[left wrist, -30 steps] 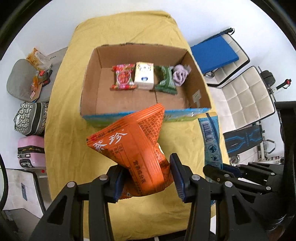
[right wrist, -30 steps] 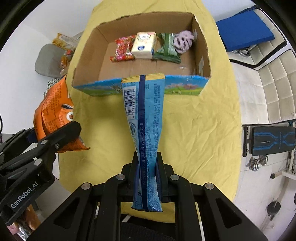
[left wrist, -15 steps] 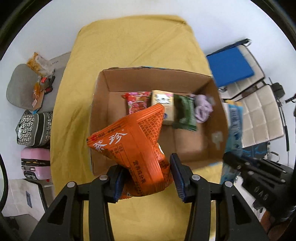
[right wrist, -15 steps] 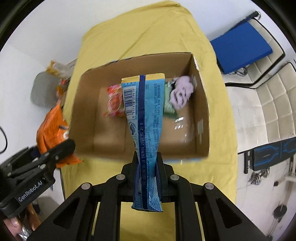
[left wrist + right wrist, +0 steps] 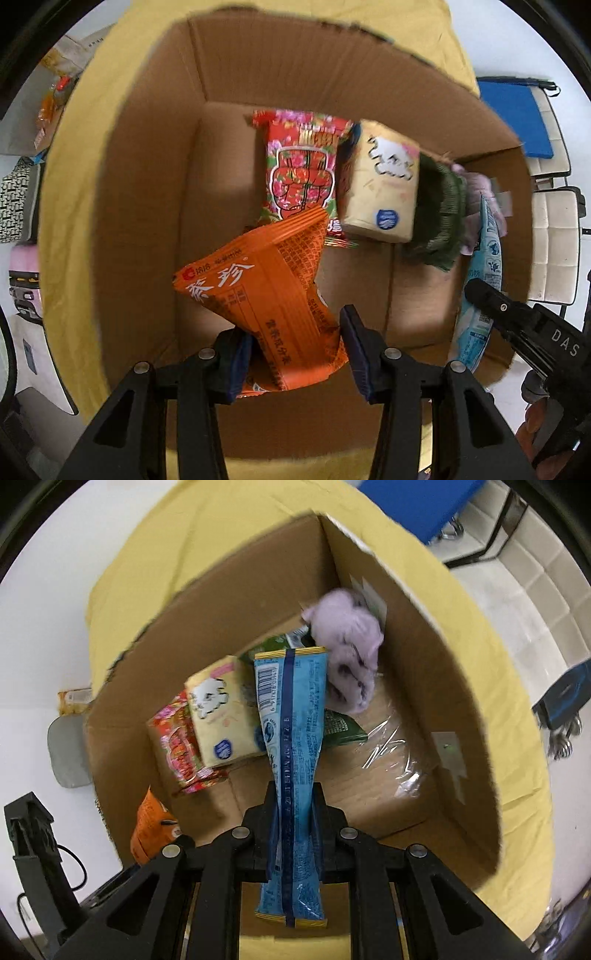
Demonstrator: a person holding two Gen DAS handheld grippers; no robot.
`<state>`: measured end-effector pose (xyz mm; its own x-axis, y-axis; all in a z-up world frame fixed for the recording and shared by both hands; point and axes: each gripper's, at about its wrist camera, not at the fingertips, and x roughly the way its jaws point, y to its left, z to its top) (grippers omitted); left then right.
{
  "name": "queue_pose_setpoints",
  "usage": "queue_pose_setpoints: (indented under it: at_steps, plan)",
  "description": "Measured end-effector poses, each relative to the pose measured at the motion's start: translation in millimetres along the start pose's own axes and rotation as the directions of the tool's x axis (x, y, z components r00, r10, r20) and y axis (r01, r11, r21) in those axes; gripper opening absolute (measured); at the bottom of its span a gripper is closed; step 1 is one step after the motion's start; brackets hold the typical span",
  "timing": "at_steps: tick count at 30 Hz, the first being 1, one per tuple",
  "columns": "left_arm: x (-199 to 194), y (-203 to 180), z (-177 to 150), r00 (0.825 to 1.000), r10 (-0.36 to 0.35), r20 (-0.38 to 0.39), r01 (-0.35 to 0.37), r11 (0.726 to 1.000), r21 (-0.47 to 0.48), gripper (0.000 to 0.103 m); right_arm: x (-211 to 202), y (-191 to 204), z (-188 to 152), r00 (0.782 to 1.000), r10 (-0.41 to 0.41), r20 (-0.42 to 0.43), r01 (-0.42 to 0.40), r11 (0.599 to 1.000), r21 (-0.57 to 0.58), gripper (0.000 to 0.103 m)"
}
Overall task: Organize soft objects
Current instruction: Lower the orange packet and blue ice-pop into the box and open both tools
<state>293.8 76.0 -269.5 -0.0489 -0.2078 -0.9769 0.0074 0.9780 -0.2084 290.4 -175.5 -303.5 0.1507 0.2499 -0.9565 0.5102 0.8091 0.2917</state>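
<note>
The left claw (image 5: pixel 295 347) gripped an orange packet (image 5: pixel 266 306) printed with white Chinese characters, angled down over the cardboard box (image 5: pixel 147 192). The right claw (image 5: pixel 294 812) pinched a blue packet (image 5: pixel 293 746), barcode up, above the box's red packet (image 5: pixel 301 166), tissue pack (image 5: pixel 221 716) and purple cloth (image 5: pixel 351 653) on the yellow tabletop (image 5: pixel 524 738).

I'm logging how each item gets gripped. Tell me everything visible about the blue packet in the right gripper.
The blue packet is a long, narrow, glossy foil-like pouch, light blue with a dark blue centre seam, yellow edging at both ends, a barcode and printed text. The right gripper is shut on its lower part, pinching it so it narrows there. It stands lengthwise, its top end over the cardboard box, in front of the items inside; contact with them cannot be told.
</note>
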Motion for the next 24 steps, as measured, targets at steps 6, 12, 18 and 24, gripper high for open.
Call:
queue_pose_setpoints:
  at_steps: [6, 12, 18, 24]
  plan:
    - [15.7, -2.0, 1.4, 0.999, 0.023, -0.035, -0.024, 1.0, -0.005, 0.044, 25.7, 9.7, -0.1, 0.999, -0.033, -0.034, 0.032, 0.999, -0.029, 0.022]
    - [6.1, 1.2, -2.3, 0.999, 0.041, -0.008, -0.041, 0.999, -0.028, 0.054, 28.5, 31.1, -5.3, 0.995, -0.095, -0.024, 0.091, 0.987, -0.133, 0.054]
    - [-14.2, 1.8, -8.9, 0.996, 0.073, 0.045, -0.072, 0.997, -0.032, 0.071, 26.5, 43.3, -17.8, 0.992, -0.124, 0.006, 0.122, 0.97, -0.209, 0.075]
    - [-41.2, -1.8, -25.8, 0.98, 0.141, 0.14, -0.144, 0.99, 0.006, 0.097, 14.5, 55.6, -39.2, 0.975, -0.201, 0.099, 0.223, 0.918, -0.328, 0.098]
